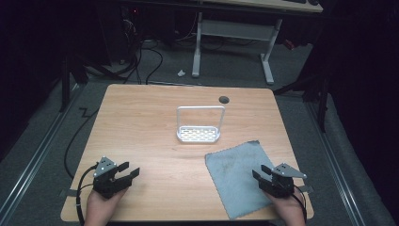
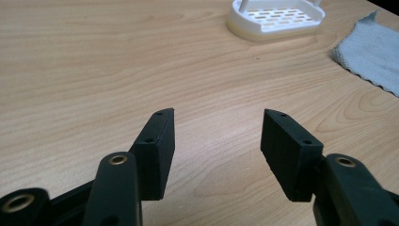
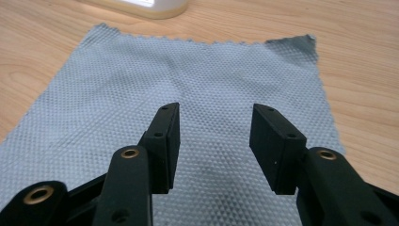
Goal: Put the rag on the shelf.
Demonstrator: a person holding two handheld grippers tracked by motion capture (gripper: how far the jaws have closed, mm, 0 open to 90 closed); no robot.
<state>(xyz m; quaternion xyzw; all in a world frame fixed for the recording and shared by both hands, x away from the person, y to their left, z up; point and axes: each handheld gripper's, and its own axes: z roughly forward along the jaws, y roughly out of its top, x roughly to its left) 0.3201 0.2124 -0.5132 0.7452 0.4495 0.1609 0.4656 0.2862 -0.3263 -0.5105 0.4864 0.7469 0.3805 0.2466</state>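
Note:
A grey-blue cloth (image 1: 237,174) lies flat on the wooden table (image 1: 141,122) at the front right. Its woven weave spreads across the right gripper view (image 3: 188,84). My right gripper (image 1: 259,173) hovers over the cloth's near right part, open, with nothing between its jaws (image 3: 214,117). A white slotted rack (image 1: 198,134) with a tall wire handle stands at the table's middle. My left gripper (image 1: 129,169) rests at the front left over bare wood, open and empty (image 2: 217,120). The rack (image 2: 277,19) and a cloth corner (image 2: 371,52) lie ahead of it.
A round cable hole (image 1: 224,99) sits in the table near its far edge. Beyond the table a white desk frame (image 1: 235,42) stands on grey carpet, with cables on the floor at the left. Bare wood stretches across the left and middle.

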